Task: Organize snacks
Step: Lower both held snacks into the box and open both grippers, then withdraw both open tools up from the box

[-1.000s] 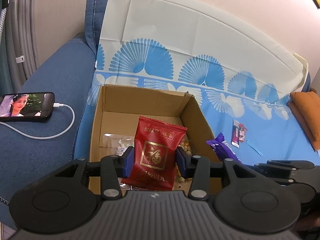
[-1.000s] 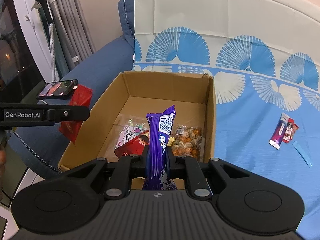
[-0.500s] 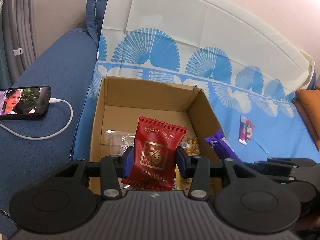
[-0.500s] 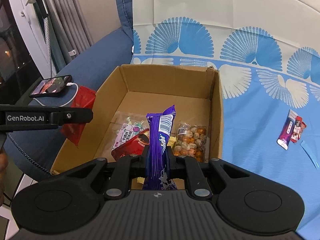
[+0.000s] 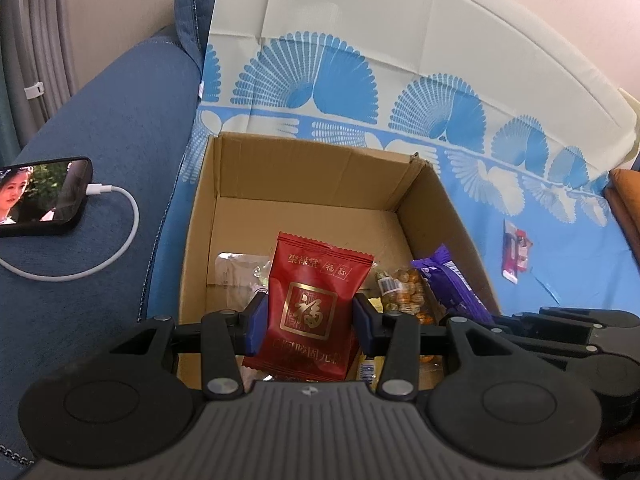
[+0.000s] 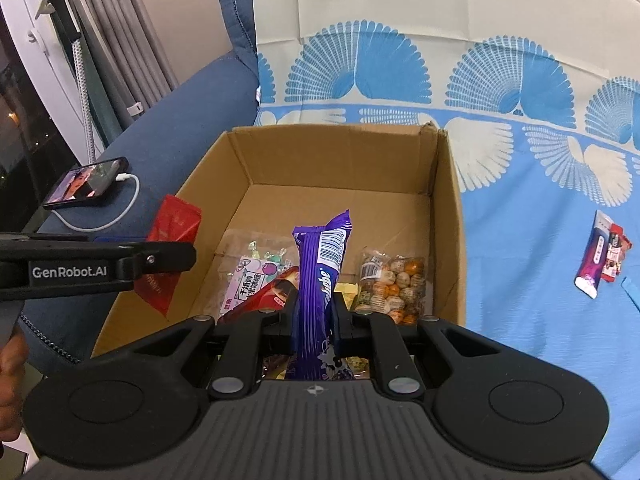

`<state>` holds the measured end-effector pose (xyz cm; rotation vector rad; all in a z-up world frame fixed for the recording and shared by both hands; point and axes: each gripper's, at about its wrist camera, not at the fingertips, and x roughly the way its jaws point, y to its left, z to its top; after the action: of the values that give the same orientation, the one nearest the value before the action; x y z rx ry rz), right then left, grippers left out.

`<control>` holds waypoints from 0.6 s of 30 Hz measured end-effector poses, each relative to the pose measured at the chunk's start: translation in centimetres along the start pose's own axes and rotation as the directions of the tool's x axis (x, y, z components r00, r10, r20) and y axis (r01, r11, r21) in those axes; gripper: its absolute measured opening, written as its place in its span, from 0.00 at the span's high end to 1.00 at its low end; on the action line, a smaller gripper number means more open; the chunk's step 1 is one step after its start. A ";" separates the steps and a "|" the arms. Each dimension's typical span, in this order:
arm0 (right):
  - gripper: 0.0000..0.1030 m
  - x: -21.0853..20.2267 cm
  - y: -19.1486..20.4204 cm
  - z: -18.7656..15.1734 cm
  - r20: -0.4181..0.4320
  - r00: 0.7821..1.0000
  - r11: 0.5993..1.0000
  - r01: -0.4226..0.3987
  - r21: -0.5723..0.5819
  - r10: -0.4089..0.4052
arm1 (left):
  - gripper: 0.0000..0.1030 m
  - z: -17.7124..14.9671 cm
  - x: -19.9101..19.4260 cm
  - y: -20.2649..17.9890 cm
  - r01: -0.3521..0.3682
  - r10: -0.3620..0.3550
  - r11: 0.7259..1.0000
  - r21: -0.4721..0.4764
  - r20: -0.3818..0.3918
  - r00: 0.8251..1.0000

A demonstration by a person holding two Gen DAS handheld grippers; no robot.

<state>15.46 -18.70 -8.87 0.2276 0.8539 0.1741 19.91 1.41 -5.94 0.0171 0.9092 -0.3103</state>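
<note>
Both tongs have descended toward the open brown cardboard box (image 5: 320,176): left tongs (image 5: 308,320) clamp the red foil packet (image 5: 316,300), right tongs (image 6: 316,316) clamp the purple wrapped bar (image 6: 320,272); release follows.

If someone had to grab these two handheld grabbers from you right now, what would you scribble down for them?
Left gripper: shut on the red packet, held over the cardboard box.
Right gripper: shut on the purple bar, also over the box.
Already in the box: bag of round candies, a pale candy bag, a red wrapper.
Left to do: drop both held snacks in, then fetch the small packets lying on the blue cloth to the box's right.
Not snacks: the phone charging on the sofa arm.
</note>
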 end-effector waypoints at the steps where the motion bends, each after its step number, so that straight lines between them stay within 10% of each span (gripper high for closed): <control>1: 0.84 0.3 0.0 0.0 -0.004 1.000 1.000 -0.001 0.002 0.001 | 0.52 0.0 0.2 0.0 -0.002 0.002 1.000 0.001 -0.003 1.000; 8: 0.81 1.4 0.0 0.3 -0.008 1.000 1.000 0.010 0.003 -0.010 | 0.50 0.1 1.8 0.1 -0.024 0.025 1.000 0.015 -0.030 0.999; 11: 0.73 1.8 -0.2 0.4 -0.009 1.000 1.000 0.019 0.014 -0.019 | 0.05 0.1 2.6 0.4 -0.040 0.039 0.999 -0.010 -0.071 0.997; 13: 0.50 1.8 -0.2 0.5 -0.001 0.999 0.999 0.042 0.020 -0.042 | 0.00 -0.1 2.4 0.8 -0.049 0.046 0.998 -0.038 -0.060 0.997; 18: 0.48 0.7 -0.4 0.4 0.018 0.998 0.998 0.058 0.021 -0.058 | 0.00 -0.6 1.0 0.5 -0.075 0.075 0.997 0.007 -0.041 0.996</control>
<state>16.24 -19.01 -9.21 0.2231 0.8430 0.1089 20.12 1.73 -7.14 0.0626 0.9459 -0.2435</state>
